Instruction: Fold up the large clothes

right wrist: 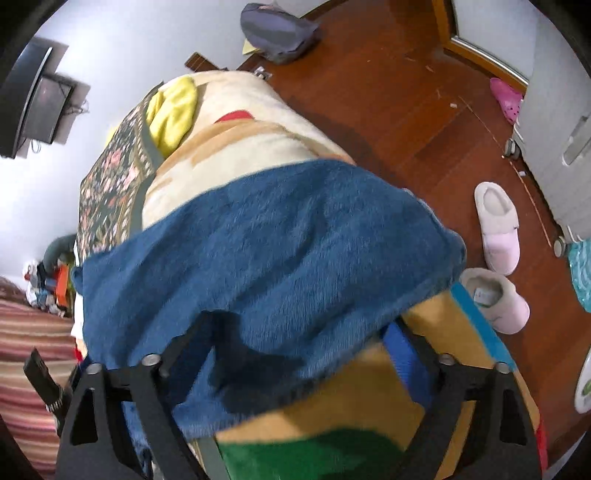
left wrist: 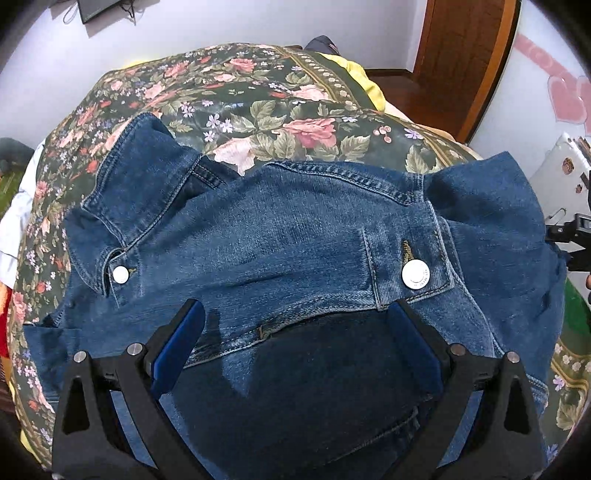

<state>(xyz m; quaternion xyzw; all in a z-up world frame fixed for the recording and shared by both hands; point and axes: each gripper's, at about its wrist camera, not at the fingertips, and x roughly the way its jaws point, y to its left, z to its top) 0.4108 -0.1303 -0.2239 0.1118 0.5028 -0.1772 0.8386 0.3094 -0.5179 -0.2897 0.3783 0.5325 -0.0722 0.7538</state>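
Note:
A blue denim jacket (left wrist: 295,229) lies spread on a bed with a floral cover (left wrist: 258,107). Two silver buttons (left wrist: 415,274) show on its front. My left gripper (left wrist: 295,317) is open just above the jacket's lower edge, with denim lying between its wide-apart fingers. In the right wrist view a part of the same denim jacket (right wrist: 266,251) hangs over the bed's right edge. My right gripper (right wrist: 299,325) is open, with the denim edge lying between its fingers. The right gripper also shows at the far right of the left wrist view (left wrist: 572,236).
A cream and tan blanket (right wrist: 240,136) and a yellow cloth (right wrist: 173,110) lie on the bed. The red wooden floor (right wrist: 388,92) to the right holds two slippers (right wrist: 498,229), a pink shoe (right wrist: 508,98) and a grey bag (right wrist: 277,33). A door (left wrist: 465,55) stands beyond the bed.

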